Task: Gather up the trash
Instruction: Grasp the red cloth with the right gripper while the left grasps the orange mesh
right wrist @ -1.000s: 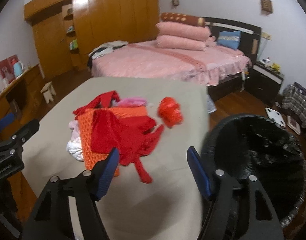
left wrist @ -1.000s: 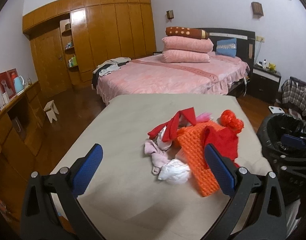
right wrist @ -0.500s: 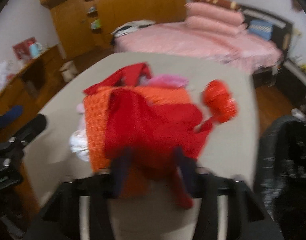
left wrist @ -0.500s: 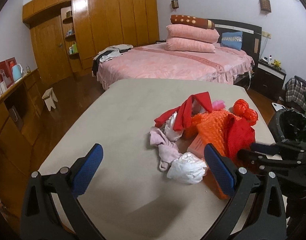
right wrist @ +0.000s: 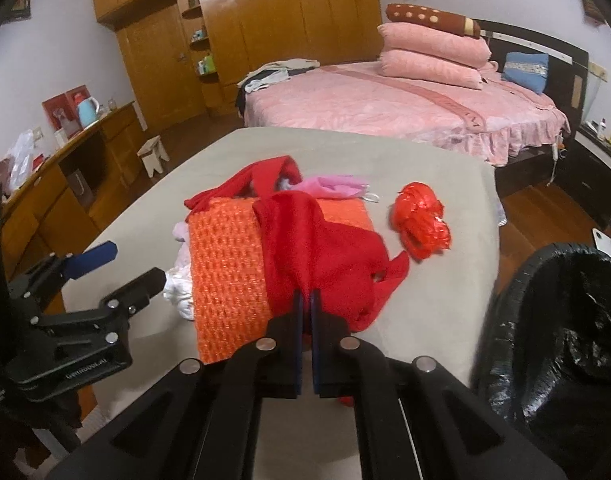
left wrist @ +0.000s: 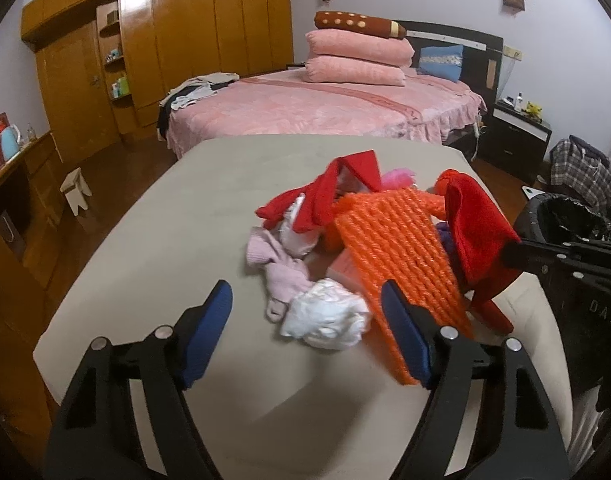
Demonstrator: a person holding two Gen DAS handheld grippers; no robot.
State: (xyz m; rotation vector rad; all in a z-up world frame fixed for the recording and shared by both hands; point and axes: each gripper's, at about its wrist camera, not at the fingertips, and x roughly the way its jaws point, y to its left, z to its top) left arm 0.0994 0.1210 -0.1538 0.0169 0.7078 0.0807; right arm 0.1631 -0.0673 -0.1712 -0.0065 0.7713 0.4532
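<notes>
Right gripper (right wrist: 305, 300) fingers (blue-padded) pinch the red cloth (right wrist: 325, 256).

- The lower part of the red cloth (right wrist: 325, 256) is covered by the pinched-together fingers of the right gripper (right wrist: 304, 300).
- The bin (right wrist: 565, 320) is cut off at the right frame edge.
- Much of the white wad (right wrist: 177, 288) is hidden behind the orange knit (right wrist: 225, 264).
- The shelf items (left wrist: 119, 86) at upper left are too small to be identified.

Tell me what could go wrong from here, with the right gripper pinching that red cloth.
1. The red cloth drapes over the orange knit piece; lifting may drag it along.
2. The right gripper holds only an edge, so the cloth could slip before the black-lined bin.
3. The left gripper, jaws closing, may snag the knit beside the white wad.
</notes>
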